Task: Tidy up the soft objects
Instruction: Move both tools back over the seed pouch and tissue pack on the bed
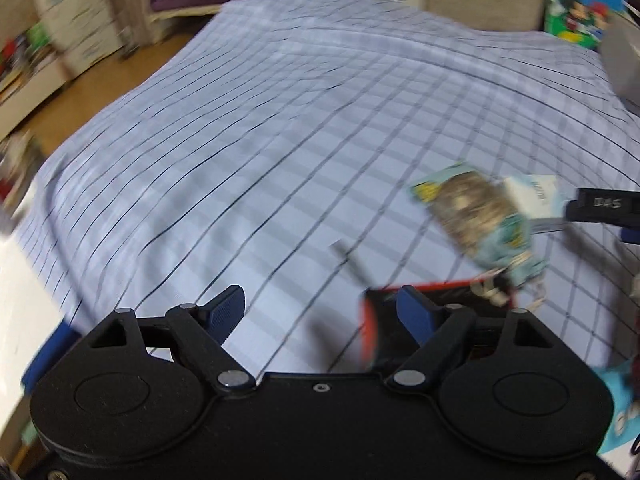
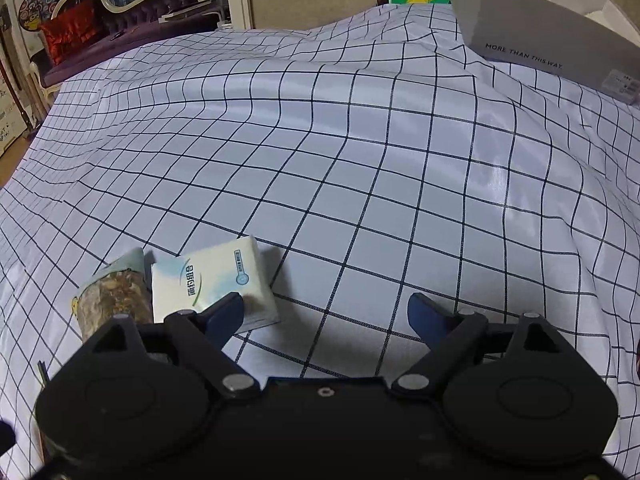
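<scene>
Both the left gripper (image 1: pixel 320 314) and right gripper (image 2: pixel 326 314) hang released over the checked cloth (image 2: pixel 360 168), where a tissue pack (image 2: pixel 212 280) lies beside a snack packet (image 2: pixel 114 296).

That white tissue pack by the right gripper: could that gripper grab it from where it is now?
Probably yes. The right gripper is open, and the tissue pack lies right at its left finger on the checked cloth, uncovered; a small shift left should straddle it.
</scene>
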`<state>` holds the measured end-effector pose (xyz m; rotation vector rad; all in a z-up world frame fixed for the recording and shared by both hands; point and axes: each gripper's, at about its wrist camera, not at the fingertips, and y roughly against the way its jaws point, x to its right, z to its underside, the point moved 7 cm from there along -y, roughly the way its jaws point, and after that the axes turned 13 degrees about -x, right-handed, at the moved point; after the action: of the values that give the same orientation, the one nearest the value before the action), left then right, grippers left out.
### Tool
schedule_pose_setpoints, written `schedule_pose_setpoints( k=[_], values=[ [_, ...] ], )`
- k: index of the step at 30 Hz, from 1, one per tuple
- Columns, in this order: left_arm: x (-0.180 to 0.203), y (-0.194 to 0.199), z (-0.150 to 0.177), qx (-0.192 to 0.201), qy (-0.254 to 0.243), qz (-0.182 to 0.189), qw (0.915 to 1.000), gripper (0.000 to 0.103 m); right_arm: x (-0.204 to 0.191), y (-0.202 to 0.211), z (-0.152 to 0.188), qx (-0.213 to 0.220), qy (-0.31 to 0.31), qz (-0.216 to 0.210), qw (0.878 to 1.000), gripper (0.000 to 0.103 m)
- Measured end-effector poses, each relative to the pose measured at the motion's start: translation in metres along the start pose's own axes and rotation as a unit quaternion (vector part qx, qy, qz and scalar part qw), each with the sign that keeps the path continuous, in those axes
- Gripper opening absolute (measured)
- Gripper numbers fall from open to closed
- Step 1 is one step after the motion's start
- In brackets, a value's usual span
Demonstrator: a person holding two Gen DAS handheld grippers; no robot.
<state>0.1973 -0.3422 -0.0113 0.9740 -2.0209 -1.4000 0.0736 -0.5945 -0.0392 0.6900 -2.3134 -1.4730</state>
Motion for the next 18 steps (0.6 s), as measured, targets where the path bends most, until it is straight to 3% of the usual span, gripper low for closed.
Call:
schedule_pose_setpoints(
  k=[7,18],
  values=[
    [0.033,-0.015,-0.03,-0.006,-0.018,0.016,0.9997,0.08,0.007,-0.001,-0.002,0.003,-0.012,0.008,1.0,0.089],
    [0.061,-0.034,-0.04,-0.028,-0.034,0.022,0.9988,0.08,0.008,-0.004,-0.002,0.002,-0.017,0.011,1.0,0.09]
  ],
)
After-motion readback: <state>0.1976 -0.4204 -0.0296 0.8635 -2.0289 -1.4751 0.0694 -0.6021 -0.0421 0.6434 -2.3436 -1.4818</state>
